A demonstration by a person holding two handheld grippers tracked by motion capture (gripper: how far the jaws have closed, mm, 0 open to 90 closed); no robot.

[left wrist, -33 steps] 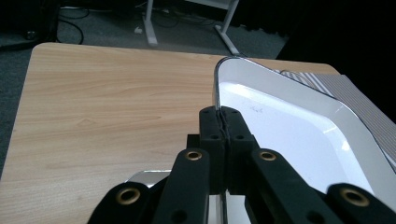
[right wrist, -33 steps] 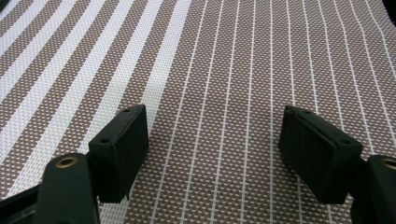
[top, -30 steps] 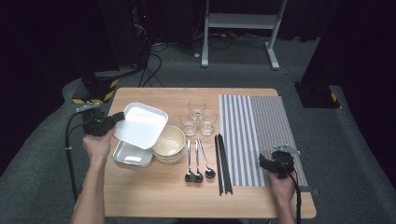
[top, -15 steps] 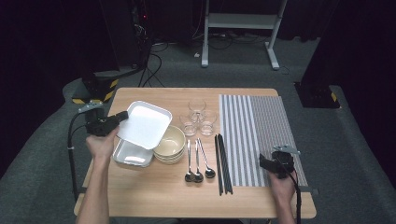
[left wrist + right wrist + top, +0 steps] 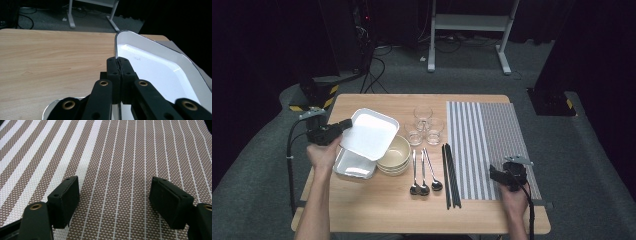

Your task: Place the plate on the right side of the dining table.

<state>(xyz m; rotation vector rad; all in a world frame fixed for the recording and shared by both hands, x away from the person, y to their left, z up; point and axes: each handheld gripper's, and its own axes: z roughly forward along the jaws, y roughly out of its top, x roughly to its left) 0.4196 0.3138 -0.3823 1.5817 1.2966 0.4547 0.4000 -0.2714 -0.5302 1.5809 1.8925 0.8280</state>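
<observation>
Two trays, one (image 5: 369, 134) pinched by left hand-held gripper (image 5: 343, 124), three spoons (image 5: 424, 172), three glasses (image 5: 424, 125), right hand-held gripper (image 5: 113, 202) wide open, empty

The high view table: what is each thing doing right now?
Left gripper: shut on white tray's rim.
White tray: lifted, tilted over bowl.
Second tray: flat on table.
Bowl: upright.
Glasses: upright, empty.
Spoons: lying flat.
Right gripper: open over placemat.
</observation>
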